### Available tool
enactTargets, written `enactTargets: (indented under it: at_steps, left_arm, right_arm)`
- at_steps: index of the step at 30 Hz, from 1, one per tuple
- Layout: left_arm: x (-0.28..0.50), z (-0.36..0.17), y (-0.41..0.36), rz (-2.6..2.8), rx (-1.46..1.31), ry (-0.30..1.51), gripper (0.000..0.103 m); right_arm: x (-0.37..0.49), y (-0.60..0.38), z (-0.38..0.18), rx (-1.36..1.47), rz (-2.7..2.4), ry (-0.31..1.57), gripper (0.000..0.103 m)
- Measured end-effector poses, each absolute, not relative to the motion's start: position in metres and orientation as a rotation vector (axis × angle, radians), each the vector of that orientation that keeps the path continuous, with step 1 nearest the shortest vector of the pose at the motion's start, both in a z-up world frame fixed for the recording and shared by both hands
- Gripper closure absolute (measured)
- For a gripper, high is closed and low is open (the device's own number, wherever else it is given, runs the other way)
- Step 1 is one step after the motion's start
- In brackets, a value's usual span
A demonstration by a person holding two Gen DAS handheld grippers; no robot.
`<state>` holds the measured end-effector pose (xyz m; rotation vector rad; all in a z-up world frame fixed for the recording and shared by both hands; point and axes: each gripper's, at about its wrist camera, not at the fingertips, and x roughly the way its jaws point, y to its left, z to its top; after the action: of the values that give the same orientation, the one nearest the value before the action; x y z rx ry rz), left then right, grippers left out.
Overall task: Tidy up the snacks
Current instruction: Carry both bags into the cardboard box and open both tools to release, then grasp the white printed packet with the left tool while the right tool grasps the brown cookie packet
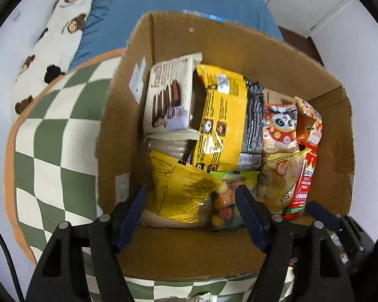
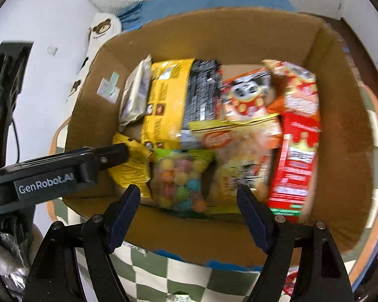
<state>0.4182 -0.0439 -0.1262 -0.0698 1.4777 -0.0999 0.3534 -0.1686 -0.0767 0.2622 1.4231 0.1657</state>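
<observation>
An open cardboard box [image 1: 123, 115] holds several snack packs: a white biscuit pack [image 1: 168, 93], a big yellow bag [image 1: 221, 118], a black pack [image 1: 254, 120], a panda-print pack [image 1: 279, 128] and a red pack [image 1: 305, 183]. At the near wall lie a small yellow packet [image 1: 179, 188] and a clear bag of coloured candy balls [image 2: 181, 178]. My left gripper [image 1: 190, 193] is open, pointing down over the yellow packet, its pads not pressing on it. My right gripper [image 2: 187, 191] hangs open above the candy bag and holds nothing. A left gripper finger [image 2: 113, 154] shows in the blurred right wrist view.
The box stands on a green and white checkered cushion [image 1: 50, 151] with an orange rim. Behind it lie a blue sheet [image 1: 176, 0] and a bear-print pillow [image 1: 63, 32]. White cabinet doors [image 1: 315, 2] are at the back right.
</observation>
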Motion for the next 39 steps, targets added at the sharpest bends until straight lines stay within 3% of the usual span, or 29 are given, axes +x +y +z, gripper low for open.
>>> enactTargets:
  at_steps: [25,32,39]
  left_arm:
    - [0.289,-0.010,-0.041,-0.080,0.045,0.994,0.032]
    - [0.254,-0.008,-0.041,-0.109,0.018,0.995,0.032]
    - [0.227,-0.074,-0.019,-0.049,-0.057,1.200,0.032]
  right_arm:
    - [0.251,-0.206,0.038,0.156,0.001,1.043,0.022]
    - [0.218,-0.209,0.061,0.212,0.019,1.004,0.022]
    - [0.167,-0.224,0.025,0.307,0.007,1.102,0.022]
